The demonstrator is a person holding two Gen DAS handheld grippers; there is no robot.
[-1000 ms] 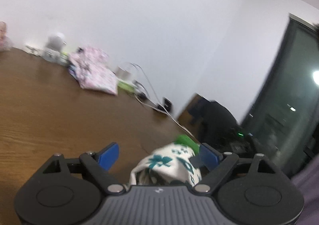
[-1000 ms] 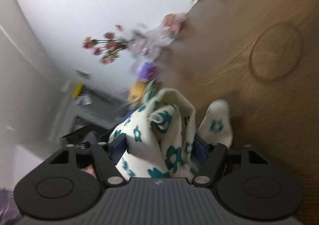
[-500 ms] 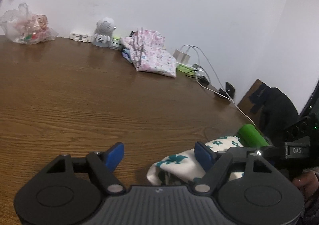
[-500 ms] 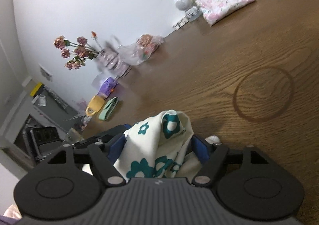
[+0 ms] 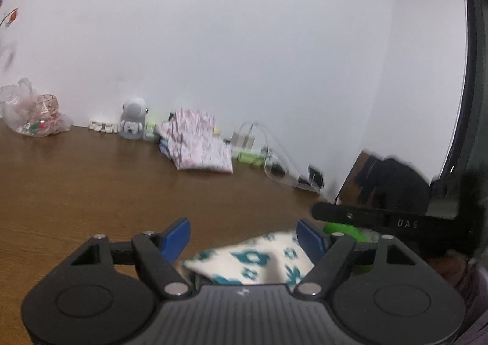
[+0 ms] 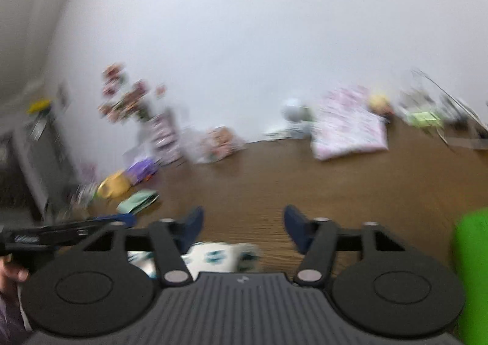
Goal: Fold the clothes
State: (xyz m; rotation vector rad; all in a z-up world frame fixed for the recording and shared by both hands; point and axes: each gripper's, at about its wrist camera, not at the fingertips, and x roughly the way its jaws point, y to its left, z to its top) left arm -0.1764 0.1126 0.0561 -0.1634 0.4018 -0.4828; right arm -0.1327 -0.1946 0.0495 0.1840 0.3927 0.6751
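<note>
**Floral cloth low between both grippers over a brown table**

White wall (image 5: 244, 55) fills the upper half of both views, and a brown wooden table (image 5: 91, 192) runs below it. Along the wall, toward 12 o'clock in the left wrist view, lies a folded pink floral garment (image 5: 201, 149); at 10 o'clock of it stands a small white robot figure (image 5: 132, 122), and farther toward 9 o'clock a clear plastic bag (image 5: 30, 119). White cables (image 5: 268, 146) loop at 3 o'clock of the garment.

The left gripper (image 5: 244, 238) has its blue pads apart and closing. The cream cloth with teal flowers (image 5: 253, 259) lies between them, touching the right-hand pad; the left-hand pad stands clear of it.

The right gripper (image 6: 242, 226), in a blurred view, also has its jaws closing, with bare table between the fingertips. The same cloth (image 6: 213, 256) shows at 6 o'clock, low beside its left finger, and no pad presses on it. Blurred flowers (image 6: 128, 100) stand at 10 o'clock, and a bright green part (image 6: 471, 268) at 3 o'clock.
</note>
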